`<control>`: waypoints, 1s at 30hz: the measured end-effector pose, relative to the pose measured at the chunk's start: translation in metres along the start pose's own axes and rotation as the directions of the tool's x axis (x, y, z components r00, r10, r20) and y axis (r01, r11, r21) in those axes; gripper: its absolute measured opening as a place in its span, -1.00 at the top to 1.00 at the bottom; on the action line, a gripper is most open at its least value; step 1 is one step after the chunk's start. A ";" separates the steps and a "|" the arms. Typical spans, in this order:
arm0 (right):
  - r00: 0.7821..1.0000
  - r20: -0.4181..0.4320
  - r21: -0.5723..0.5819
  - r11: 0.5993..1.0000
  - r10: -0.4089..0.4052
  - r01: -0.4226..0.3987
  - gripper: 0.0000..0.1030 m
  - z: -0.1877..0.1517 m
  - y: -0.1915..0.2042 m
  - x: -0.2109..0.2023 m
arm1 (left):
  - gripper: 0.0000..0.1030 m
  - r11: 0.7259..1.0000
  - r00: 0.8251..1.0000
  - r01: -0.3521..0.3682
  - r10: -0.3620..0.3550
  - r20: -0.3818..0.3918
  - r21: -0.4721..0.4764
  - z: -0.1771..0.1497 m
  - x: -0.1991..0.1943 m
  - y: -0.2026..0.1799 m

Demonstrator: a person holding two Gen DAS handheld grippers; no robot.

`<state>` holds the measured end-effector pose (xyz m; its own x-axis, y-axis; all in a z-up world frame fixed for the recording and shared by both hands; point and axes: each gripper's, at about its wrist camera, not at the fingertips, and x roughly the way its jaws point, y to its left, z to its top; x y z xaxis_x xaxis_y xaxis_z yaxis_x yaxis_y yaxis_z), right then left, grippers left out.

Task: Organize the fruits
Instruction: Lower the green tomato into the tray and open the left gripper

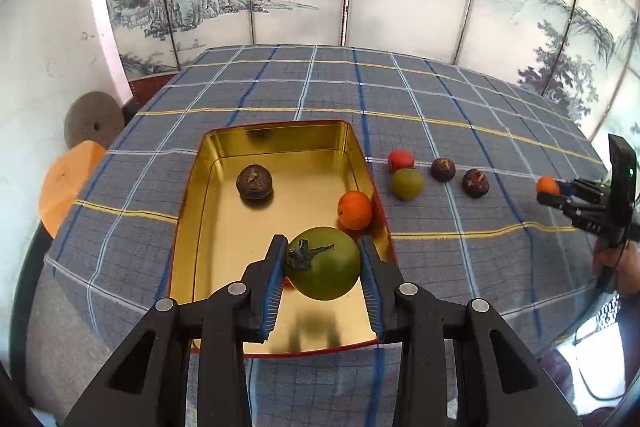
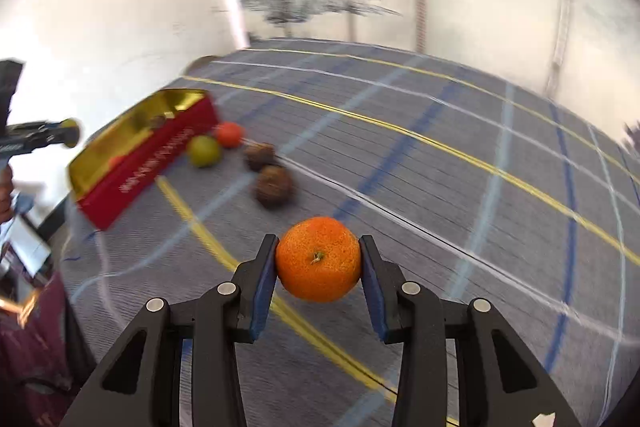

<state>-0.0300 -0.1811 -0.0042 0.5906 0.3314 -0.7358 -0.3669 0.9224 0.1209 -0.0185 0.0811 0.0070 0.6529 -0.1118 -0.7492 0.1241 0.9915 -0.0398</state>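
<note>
Beside tin point(image 1: 362, 163): four loose fruits point(image 1: 407, 183)

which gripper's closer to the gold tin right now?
Left. The left gripper holds a green fruit over the gold tin; the right gripper grips an orange well off beside it.

Inside the tin point(image 1: 280, 135) are counted one brown fruit point(image 1: 254, 182), one orange fruit point(image 1: 354, 210); one green fruit point(image 1: 324, 263) is above it. Beside the tin: two brown point(image 1: 443, 169), one green point(image 1: 407, 183), one red point(image 1: 401, 159). One tangerine point(image 2: 318, 259) is seen further off.
</note>
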 end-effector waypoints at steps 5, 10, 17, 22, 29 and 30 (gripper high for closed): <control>0.999 -0.014 0.080 0.996 -0.040 0.041 0.29 -0.004 -0.025 0.007 | 0.28 1.000 1.000 -0.021 0.021 -0.009 -0.016 -0.004 0.005 0.008; 0.999 -0.007 0.136 0.989 -0.053 0.053 0.29 -0.015 -0.034 0.009 | 0.28 0.998 1.000 -0.023 0.023 -0.005 -0.052 -0.004 0.005 0.023; 0.998 -0.013 0.149 0.987 -0.064 0.065 0.29 -0.017 -0.034 0.011 | 0.28 0.997 0.999 -0.042 0.043 0.004 -0.071 -0.002 0.010 0.036; 0.998 -0.010 0.153 0.986 -0.063 0.064 0.29 -0.017 -0.034 0.012 | 0.28 0.996 0.998 -0.067 0.067 -0.009 -0.061 0.000 0.024 0.040; 0.998 -0.006 0.176 0.982 -0.063 0.063 0.28 -0.018 -0.038 0.011 | 0.28 0.992 0.993 -0.117 0.117 -0.012 -0.036 0.001 0.040 0.040; 0.998 -0.006 0.178 0.982 -0.063 0.063 0.28 -0.018 -0.038 0.011 | 0.27 0.992 0.992 -0.124 0.124 -0.014 -0.034 0.001 0.043 0.040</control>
<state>-0.0225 -0.2165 -0.0286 0.6083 0.2720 -0.7456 -0.1958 0.9618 0.1911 0.0147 0.1164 -0.0261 0.6530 0.0130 -0.7573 0.0164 0.9994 0.0312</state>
